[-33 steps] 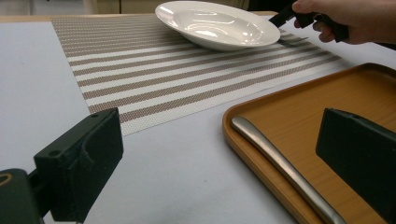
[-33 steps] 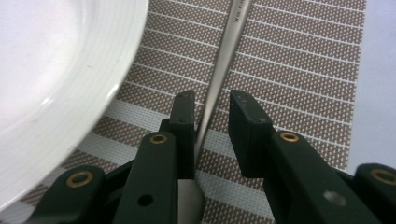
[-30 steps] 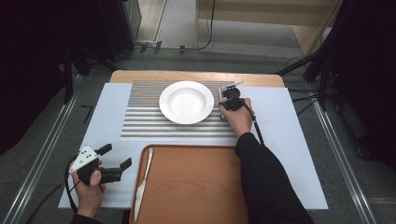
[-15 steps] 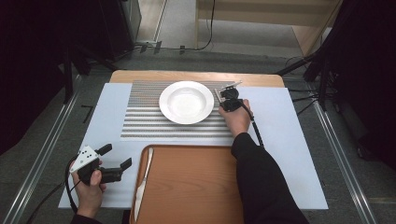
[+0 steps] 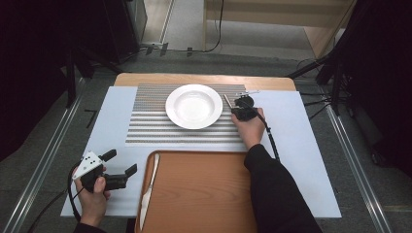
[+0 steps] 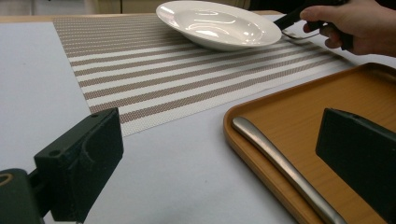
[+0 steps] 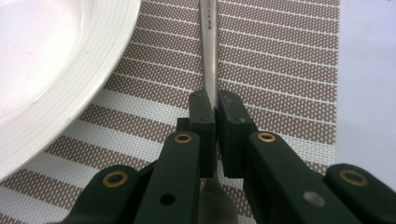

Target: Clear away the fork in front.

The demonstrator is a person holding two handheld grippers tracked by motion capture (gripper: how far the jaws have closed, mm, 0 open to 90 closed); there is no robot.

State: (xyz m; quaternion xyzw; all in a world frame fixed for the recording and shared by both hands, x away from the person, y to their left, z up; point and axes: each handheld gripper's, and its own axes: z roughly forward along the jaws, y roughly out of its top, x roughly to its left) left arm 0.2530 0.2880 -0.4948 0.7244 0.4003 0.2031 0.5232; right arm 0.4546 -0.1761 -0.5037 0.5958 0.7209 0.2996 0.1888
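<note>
A white deep plate (image 5: 194,106) sits on the striped placemat (image 5: 150,127). Just right of the plate, my right gripper (image 5: 239,105) is held low over the mat. Its jaws are shut (image 7: 215,112) on a metal piece of cutlery (image 7: 208,46), whose slim handle runs away along the plate's rim (image 7: 84,70). I cannot tell whether it is a spoon or a fork. At the near left of the table, my left gripper (image 5: 120,162) stands open with nothing between its fingers (image 6: 79,172).
A brown tray (image 5: 204,194) lies at the front of the table with a table knife (image 5: 148,189) along its left side. The knife (image 6: 280,163) points between the left gripper's jaws. A pale sheet (image 5: 301,160) covers the table under the mat and tray.
The right hand has edged slightly along the plate's right side. The left hand and its gripper have kept still.
</note>
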